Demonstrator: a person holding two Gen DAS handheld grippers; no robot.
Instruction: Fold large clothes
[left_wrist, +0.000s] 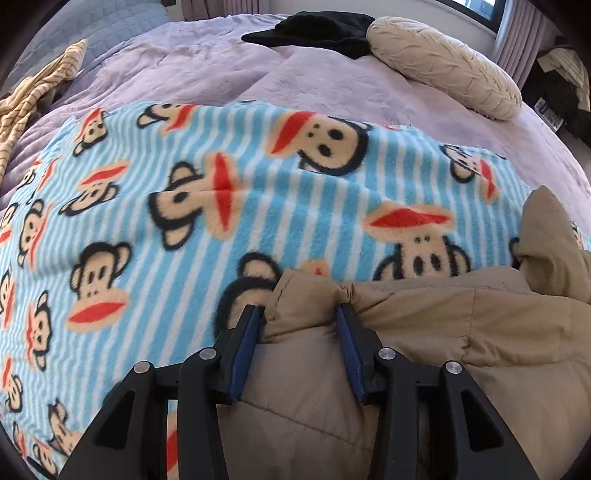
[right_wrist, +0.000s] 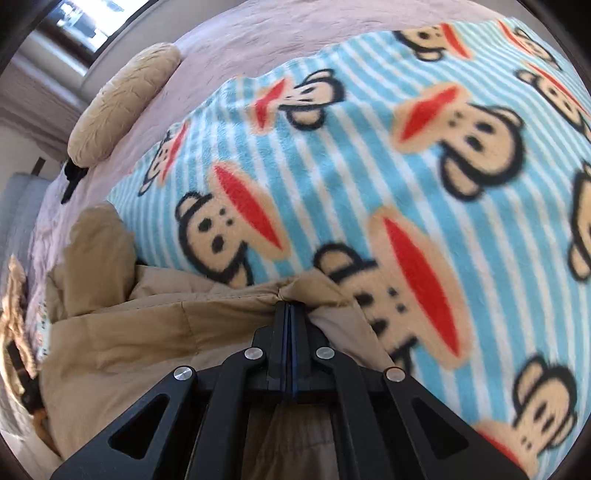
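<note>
Lavender bedding (left_wrist: 207, 70) covers the bed, and on it lies a striped fleece blanket (left_wrist: 155, 206) printed with monkey faces — the landmark for everything else. Along the blanket's near edge lies a tan padded jacket (left_wrist: 461, 332). Its edge sits pinched in both tools: the left gripper (left_wrist: 301, 314) holds a thick fold with its jaws part-spread, while the right gripper (right_wrist: 289, 308) is pressed together on a thin bit of fabric. Beyond the blanket lie a beige pillow (left_wrist: 443, 66) and a black garment (left_wrist: 317, 29).
</note>
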